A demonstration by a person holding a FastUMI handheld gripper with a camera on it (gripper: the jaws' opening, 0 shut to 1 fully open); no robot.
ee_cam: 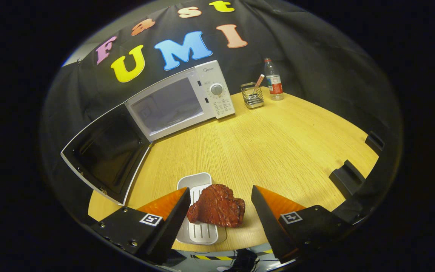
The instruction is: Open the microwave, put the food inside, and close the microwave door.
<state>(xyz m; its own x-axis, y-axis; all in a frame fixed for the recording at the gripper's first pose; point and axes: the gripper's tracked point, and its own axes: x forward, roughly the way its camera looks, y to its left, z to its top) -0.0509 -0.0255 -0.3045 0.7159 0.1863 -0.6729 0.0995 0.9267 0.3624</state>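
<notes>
Tongs gape around steak lying crosswise.

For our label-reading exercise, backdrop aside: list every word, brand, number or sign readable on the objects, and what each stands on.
Microwave, brand mark above the dial: too small to read.
Print around the dial: blurred, unreadable.
Bottle label: too small to read.
Marker squares on the gripper, open with a finger either side of the steak: patterns, no words.
Nothing here is legible.
</notes>
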